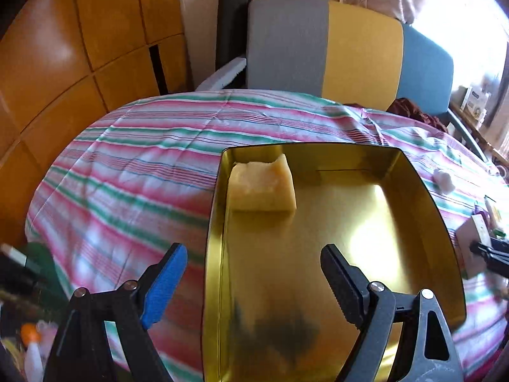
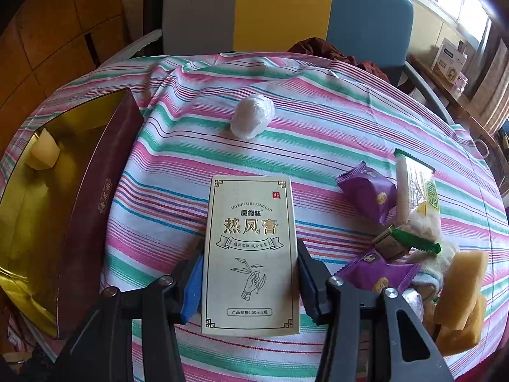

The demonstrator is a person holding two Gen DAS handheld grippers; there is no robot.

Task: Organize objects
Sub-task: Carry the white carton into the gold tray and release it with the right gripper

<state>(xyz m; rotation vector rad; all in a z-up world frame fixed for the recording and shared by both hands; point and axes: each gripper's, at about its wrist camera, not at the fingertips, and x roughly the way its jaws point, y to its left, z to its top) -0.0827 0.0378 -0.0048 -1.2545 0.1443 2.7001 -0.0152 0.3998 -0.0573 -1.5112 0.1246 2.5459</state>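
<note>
A round table covered by a striped cloth is shown, with a chair in grey, yellow and blue panels behind it. The right gripper is seen closed on a cream carton; both pads press against the carton's long sides near its lower half, and the printed face is turned toward the camera. The left gripper is seen wide open and empty, poised over the near end of a gold-lined tin, with the blue pad outside the tin's left wall and the black pad above its floor. A yellow sponge block is seated in the far left corner of the tin, ahead of the left jaws. The step in hand is judged to be transfer of the carton into the tin, which lies to the left of the right jaws. The carton should be lifted clear of the tin's dark red outer wall before being lowered onto the bare floor. The left gripper should be drawn aside first. To the right of the right jaws, purple snack packets and further sponge blocks crowd the cloth; a white wrapped ball lies well ahead.
</note>
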